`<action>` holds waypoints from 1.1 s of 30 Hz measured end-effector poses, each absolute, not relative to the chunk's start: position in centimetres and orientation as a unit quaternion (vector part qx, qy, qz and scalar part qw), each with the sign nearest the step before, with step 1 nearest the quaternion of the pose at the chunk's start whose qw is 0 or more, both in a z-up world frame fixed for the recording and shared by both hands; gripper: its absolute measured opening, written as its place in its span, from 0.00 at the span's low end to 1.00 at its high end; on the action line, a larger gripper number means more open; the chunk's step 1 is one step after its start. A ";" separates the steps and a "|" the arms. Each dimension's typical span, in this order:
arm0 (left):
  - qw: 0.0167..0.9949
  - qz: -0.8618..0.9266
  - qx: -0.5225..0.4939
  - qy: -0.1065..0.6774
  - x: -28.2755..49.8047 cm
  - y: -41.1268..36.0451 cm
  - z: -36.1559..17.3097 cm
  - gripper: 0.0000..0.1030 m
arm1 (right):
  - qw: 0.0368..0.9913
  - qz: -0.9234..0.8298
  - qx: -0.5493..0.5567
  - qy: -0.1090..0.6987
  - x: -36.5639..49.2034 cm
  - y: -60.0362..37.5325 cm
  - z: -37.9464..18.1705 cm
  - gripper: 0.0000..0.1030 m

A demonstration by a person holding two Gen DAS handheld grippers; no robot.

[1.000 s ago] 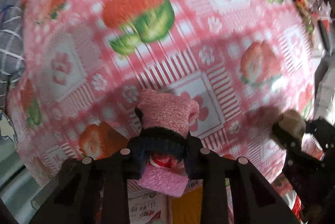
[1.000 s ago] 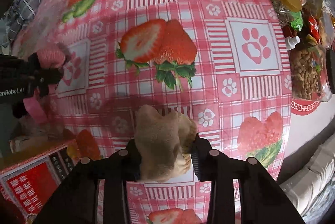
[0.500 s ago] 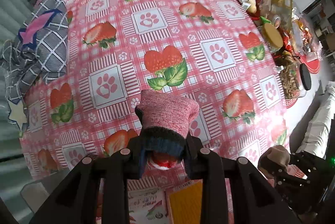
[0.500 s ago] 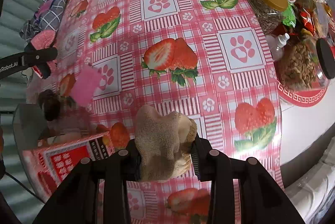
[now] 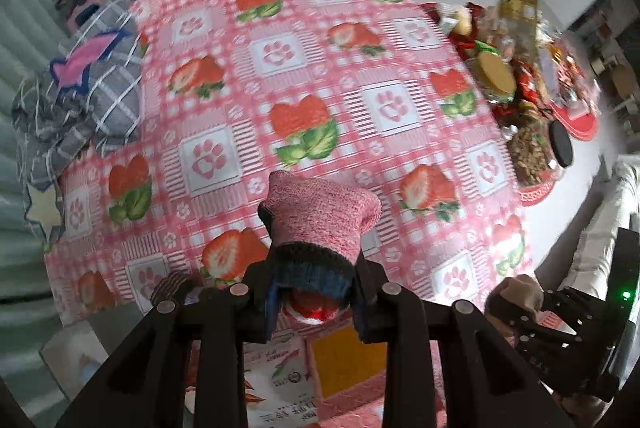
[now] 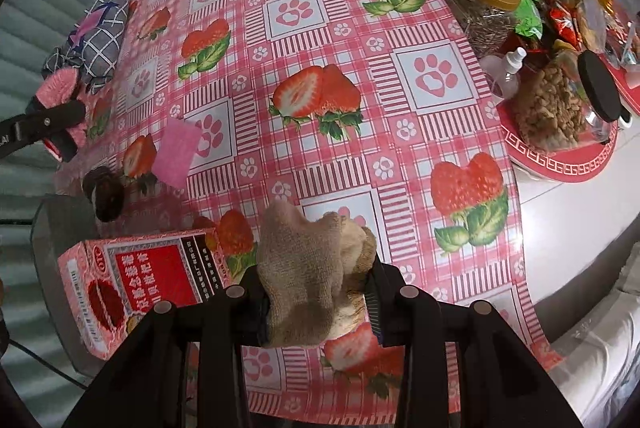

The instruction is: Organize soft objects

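Observation:
My left gripper (image 5: 314, 292) is shut on a pink knitted sock (image 5: 318, 212) with a dark cuff, held well above the strawberry tablecloth (image 5: 280, 48). My right gripper (image 6: 318, 302) is shut on a bunched beige sock (image 6: 308, 276), also lifted over the cloth. Each gripper shows in the other's view: the right gripper (image 5: 516, 302) at the lower right with the beige sock (image 5: 516, 292), and the left gripper (image 6: 60, 116) at the far left with the pink sock (image 6: 58, 88). A flat pink piece (image 6: 176, 152) and a dark rolled sock (image 6: 106, 194) lie on the cloth near the left edge.
A grey checked cloth with a pink star (image 5: 88, 88) lies bunched at the table's left edge. Jars, bottles and snack packets (image 6: 552, 40) crowd the right side on red mats. A red and pink printed box (image 6: 144, 284) stands at the near left corner.
Both grippers have risen with their socks still held, so much more of the table shows. The flat pink piece that hung under the left gripper now lies on the cloth.

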State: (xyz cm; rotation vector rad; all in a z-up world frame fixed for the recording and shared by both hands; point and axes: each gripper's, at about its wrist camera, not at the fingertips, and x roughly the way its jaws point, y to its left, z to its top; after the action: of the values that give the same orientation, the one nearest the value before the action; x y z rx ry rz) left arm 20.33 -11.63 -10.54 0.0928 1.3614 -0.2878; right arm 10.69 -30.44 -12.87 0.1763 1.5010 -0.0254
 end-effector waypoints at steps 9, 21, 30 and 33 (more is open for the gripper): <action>0.765 -0.211 0.080 0.603 17.3 -17.4 -7.8 0.30 | 0.744 -0.036 0.076 0.663 9.2 -31.2 -10.2 0.37; 0.737 -0.299 0.120 0.594 9.2 -20.1 -6.4 0.30 | 0.742 -0.071 0.081 0.662 4.5 -31.8 -8.9 0.37; 0.716 -0.351 0.148 0.586 3.5 -19.3 -6.1 0.30 | 0.736 -0.079 0.078 0.668 1.2 -29.9 -8.7 0.37; 0.708 -0.362 0.154 0.587 2.0 -18.8 -6.1 0.30 | 0.734 -0.079 0.075 0.670 0.4 -29.3 -8.6 0.37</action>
State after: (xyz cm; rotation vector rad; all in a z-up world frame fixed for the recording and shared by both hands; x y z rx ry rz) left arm 1.96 -18.77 -6.11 0.3431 1.3032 -0.8041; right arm 0.39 -29.33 -8.59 0.1643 1.4736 -0.1736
